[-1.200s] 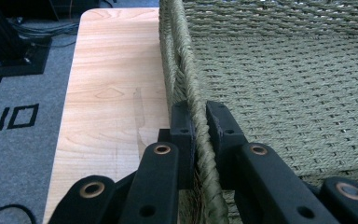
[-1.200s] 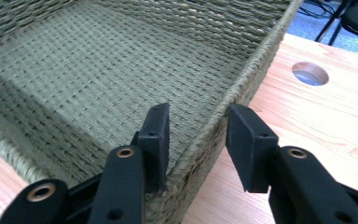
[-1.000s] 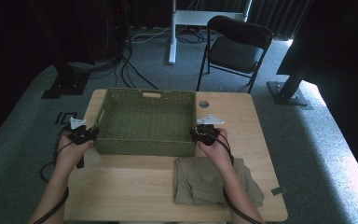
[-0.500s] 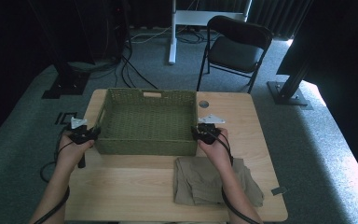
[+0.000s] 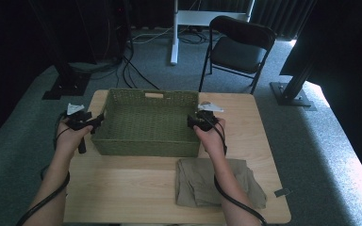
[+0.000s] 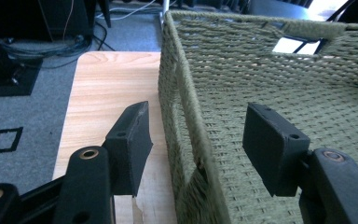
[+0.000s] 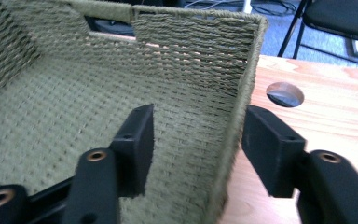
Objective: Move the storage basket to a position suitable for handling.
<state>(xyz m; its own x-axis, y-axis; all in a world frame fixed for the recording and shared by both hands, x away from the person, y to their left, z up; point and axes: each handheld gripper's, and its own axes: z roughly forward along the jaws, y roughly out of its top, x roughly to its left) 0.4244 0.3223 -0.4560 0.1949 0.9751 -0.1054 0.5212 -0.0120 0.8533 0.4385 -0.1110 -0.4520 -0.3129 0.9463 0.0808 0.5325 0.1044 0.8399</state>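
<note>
The green woven rectangular basket [image 5: 147, 123] sits empty at the back of the light wooden desk [image 5: 122, 188]. Left tool [image 5: 95, 123] and right tool [image 5: 192, 121] have just been opening; each straddles a side wall, pads clear. Placing looks finished; the folded olive cloth [image 5: 202, 181] lies untouched.

The woven basket [image 5: 146, 125], mid-frame, looks like coarse olive cord, rough and matt. The surface [image 5: 122, 188] beneath is pale wood-grain, smooth with a soft sheen. The folded cloth [image 5: 245, 188] at lower right is soft, creased khaki fabric. The left claw [image 6: 196, 140] has matt black pads [image 6: 272, 144].
</note>
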